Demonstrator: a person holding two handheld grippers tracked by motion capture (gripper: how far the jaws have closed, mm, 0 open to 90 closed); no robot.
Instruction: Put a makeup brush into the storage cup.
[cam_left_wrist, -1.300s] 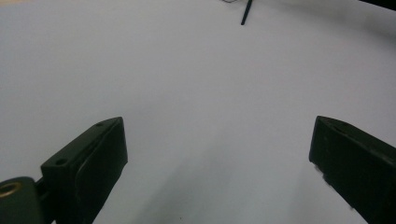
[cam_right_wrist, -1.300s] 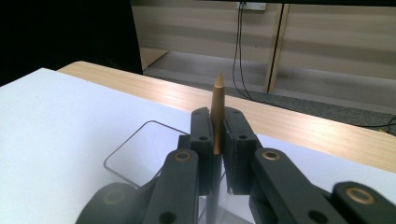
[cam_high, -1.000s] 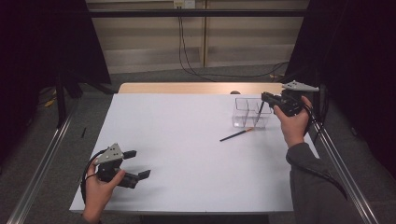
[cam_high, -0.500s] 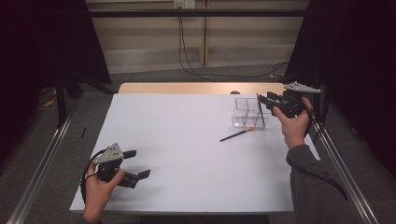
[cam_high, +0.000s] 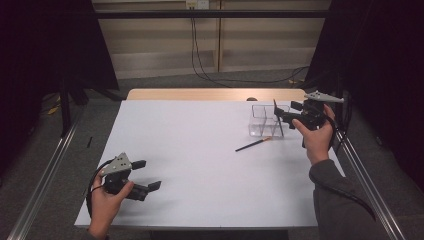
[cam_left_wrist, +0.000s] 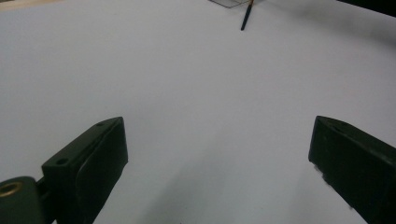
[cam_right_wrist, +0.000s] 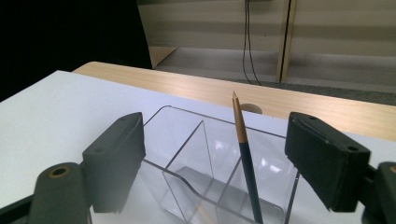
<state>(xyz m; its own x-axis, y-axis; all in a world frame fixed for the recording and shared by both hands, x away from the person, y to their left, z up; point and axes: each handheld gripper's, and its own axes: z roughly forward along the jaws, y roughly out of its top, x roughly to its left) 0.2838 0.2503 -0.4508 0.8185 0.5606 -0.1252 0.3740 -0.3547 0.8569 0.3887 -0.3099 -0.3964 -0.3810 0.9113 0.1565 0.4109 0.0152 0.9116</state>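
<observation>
The pencil (cam_right_wrist: 246, 158) is being released upright into the clear organizer (cam_right_wrist: 196, 154); the right gripper's (cam_right_wrist: 215, 163) jaws, just opening, are being kept wide and should be lifted straight away.

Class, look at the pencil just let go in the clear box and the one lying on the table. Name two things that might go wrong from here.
1. The pencil leans in the clear box between the open right gripper, whose fingers have just been opening; pulling back carelessly may knock it over.
2. The second pencil lies flat on the table, thin and low, so it may roll or slip when grasped.
</observation>
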